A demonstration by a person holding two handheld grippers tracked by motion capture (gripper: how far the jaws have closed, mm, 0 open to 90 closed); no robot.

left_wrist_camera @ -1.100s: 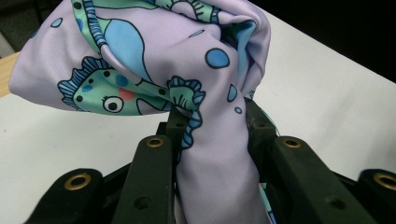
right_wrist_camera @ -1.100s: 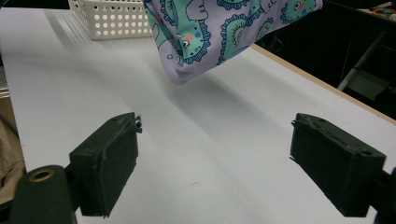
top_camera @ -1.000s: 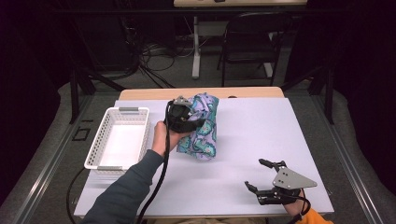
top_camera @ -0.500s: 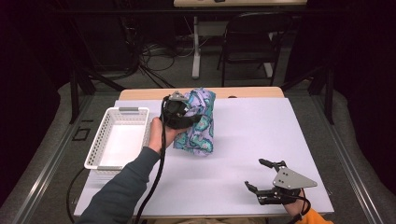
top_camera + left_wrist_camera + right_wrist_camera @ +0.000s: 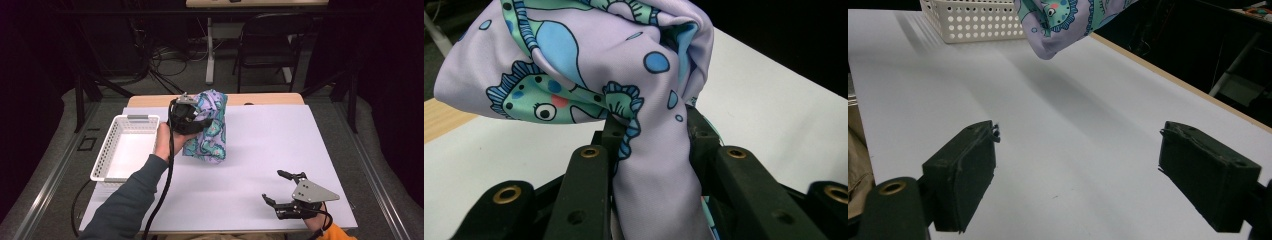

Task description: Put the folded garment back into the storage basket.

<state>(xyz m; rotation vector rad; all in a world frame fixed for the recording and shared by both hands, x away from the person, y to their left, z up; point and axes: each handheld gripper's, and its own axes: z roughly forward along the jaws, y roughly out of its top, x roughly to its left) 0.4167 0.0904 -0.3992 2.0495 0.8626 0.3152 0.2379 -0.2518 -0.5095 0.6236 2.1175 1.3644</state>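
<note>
A white counter (image 5: 260, 150) carried a white perforated basket (image 5: 125, 147) at its left side, with a dark chair (image 5: 265, 45) and loose cables (image 5: 165, 55) on the floor beyond its far edge. The left gripper (image 5: 192, 122), held above the counter just right of the basket, had its fingers (image 5: 589, 175) clamped on a bunched neck of the cloth (image 5: 207, 127), a lilac fabric printed with green and blue fish. In the high view the cloth hung as a loose bundle, its long axis running from the far edge toward the near one, the lower end close to or touching the counter. The right gripper (image 5: 287, 192) lay near the right front corner, well apart from the cloth, its fingers (image 5: 965, 175) spread wide with nothing between them. Bare counter lay between that gripper and the cloth.
</note>
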